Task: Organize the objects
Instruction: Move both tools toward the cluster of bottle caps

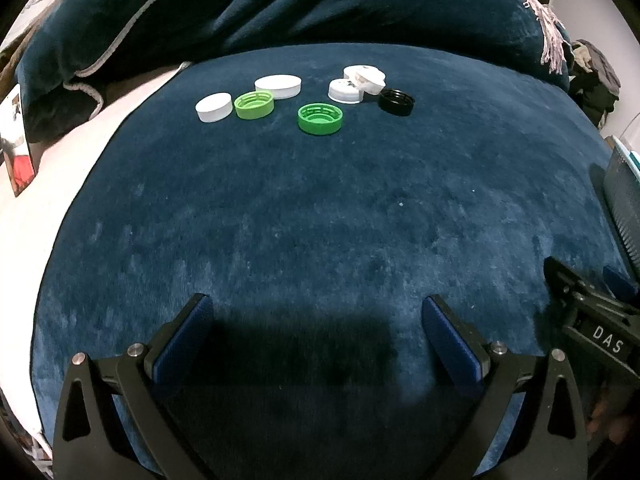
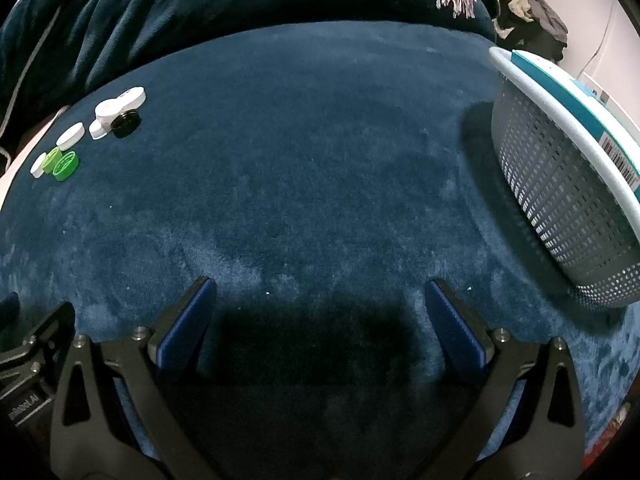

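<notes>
Several plastic lids lie in a cluster on the dark blue plush blanket (image 1: 320, 208), far ahead of my left gripper (image 1: 318, 312). There are two green lids (image 1: 320, 118) (image 1: 254, 105), a black lid (image 1: 396, 102), and several white lids (image 1: 214, 107) (image 1: 278, 86) (image 1: 345, 90), one stacked tilted on others (image 1: 370, 78). My left gripper is open and empty, low over the blanket. My right gripper (image 2: 320, 296) is open and empty; the lids (image 2: 120, 114) show at its far left. A grey perforated basket (image 2: 560, 184) stands at its right.
Folded dark blue bedding (image 1: 280, 4) rises behind the lids. A white sheet (image 1: 48, 184) lies left of the blanket. The basket's wall (image 1: 624, 200) and the right gripper's body (image 1: 592, 312) show at the left view's right edge. Clothes (image 2: 532, 12) pile at the back right.
</notes>
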Demonstrator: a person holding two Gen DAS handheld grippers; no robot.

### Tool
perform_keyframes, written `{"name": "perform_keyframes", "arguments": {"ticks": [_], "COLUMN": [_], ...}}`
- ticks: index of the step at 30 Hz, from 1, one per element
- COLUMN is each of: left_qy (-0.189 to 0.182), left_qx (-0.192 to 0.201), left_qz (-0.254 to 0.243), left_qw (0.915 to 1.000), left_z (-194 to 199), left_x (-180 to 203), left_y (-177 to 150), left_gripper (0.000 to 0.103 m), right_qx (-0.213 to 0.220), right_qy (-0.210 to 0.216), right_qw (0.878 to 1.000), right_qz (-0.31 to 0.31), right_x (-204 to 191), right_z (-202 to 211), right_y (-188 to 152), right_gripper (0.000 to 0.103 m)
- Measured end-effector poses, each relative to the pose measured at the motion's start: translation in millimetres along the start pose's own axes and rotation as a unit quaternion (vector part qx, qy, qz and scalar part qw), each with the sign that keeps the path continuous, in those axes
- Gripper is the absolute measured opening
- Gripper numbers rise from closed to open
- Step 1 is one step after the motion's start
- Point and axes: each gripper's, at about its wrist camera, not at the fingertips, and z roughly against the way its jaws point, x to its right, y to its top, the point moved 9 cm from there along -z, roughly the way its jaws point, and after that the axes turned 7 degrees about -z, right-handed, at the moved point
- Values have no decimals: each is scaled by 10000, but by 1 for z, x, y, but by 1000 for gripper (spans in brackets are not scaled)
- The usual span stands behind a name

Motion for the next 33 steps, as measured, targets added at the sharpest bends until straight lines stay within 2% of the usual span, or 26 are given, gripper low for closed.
{"name": "perform_keyframes", "arguments": {"ticks": [13, 17, 20, 22, 24, 27, 30, 33], "left_qy": [15, -207, -420, -517, -428, -86, 215, 404], "left_qx": [-39, -227, -427, -405, -270, -47, -206, -315], "left_qz": [6, 60, 128, 355, 444, 336, 117, -5], "left_qw": [10000, 9995, 9981, 9972, 9977, 9994, 9995, 9987], "left_z": [-1, 2, 5, 11, 16, 22, 18, 14], "left_x": [1, -1, -4, -11, -19, -34, -47, -54], "left_y": [0, 1, 4, 13, 21, 34, 35, 32], "left_gripper": [103, 103, 102, 102, 102, 102, 102, 102], "right_qx": [-422, -732, -832, -814, -1002, -1230, -1396, -1554], "right_qy": [-103, -72, 469, 719, 1008, 1266, 1354, 1418], "right_qw": [9990, 9972, 9950, 9935, 9893, 9843, 9793, 9704], "right_qz": [-73, -103, -308, -346, -315, -60, 565, 1186], "right_x": [-1, 0, -12, -25, -41, -64, -89, -109], "right_z": [0, -1, 10, 19, 24, 22, 19, 10], "right_y": [-2, 4, 21, 40, 60, 97, 115, 104], "right_gripper": [103, 103, 103, 103, 103, 103, 103, 102]}}
